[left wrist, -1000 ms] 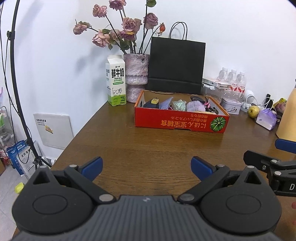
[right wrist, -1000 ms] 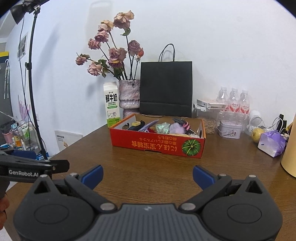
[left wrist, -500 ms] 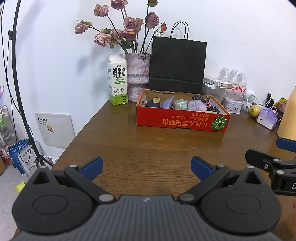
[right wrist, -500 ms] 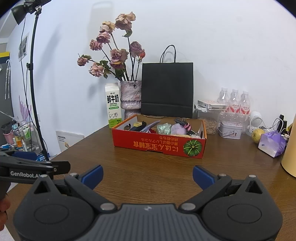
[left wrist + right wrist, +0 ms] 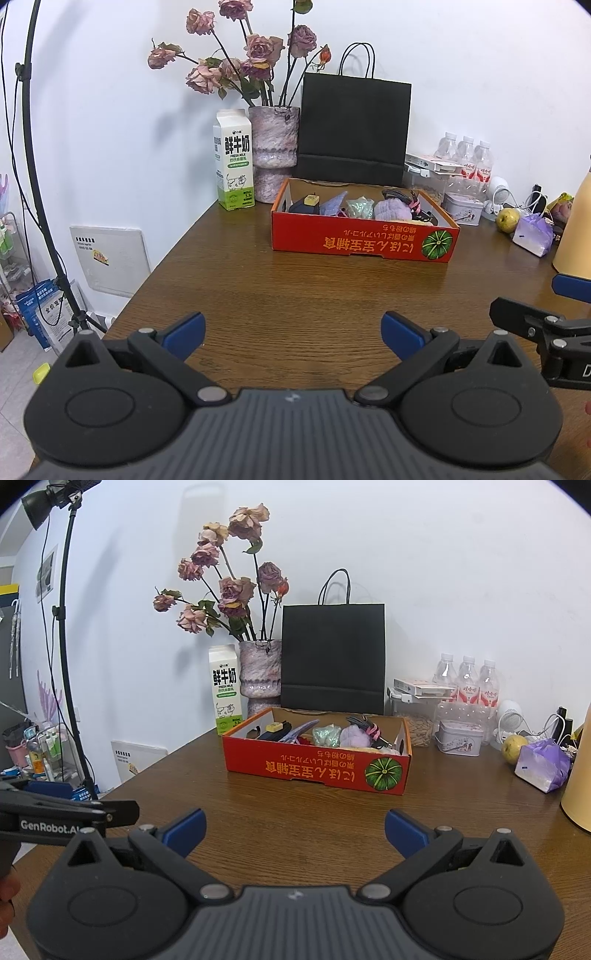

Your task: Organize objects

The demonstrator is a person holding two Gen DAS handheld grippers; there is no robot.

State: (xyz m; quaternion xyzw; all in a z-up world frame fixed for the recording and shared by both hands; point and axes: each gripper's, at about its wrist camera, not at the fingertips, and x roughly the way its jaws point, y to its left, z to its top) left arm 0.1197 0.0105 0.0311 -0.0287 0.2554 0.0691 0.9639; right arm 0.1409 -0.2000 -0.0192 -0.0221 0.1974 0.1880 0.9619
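Both grippers hover low over the bare table [image 5: 295,280], jaws spread wide, holding nothing. The red box [image 5: 364,243] of odds and ends sits well ahead, long side facing them, slightly right of the left gripper [image 5: 293,328]; the right gripper [image 5: 295,827] looks squarer to it.

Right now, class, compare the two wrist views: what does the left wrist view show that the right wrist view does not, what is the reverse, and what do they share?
Only the left wrist view shows the floor beside the table, with a yellow-green object lying on it.

Only the right wrist view shows the lamp head on top of the black stand, and the "GenRobot.AI" lettering on the other tool.

Both show the red box of small items, milk carton, vase of roses, black paper bag and wooden table, each with open, empty jaws in front.
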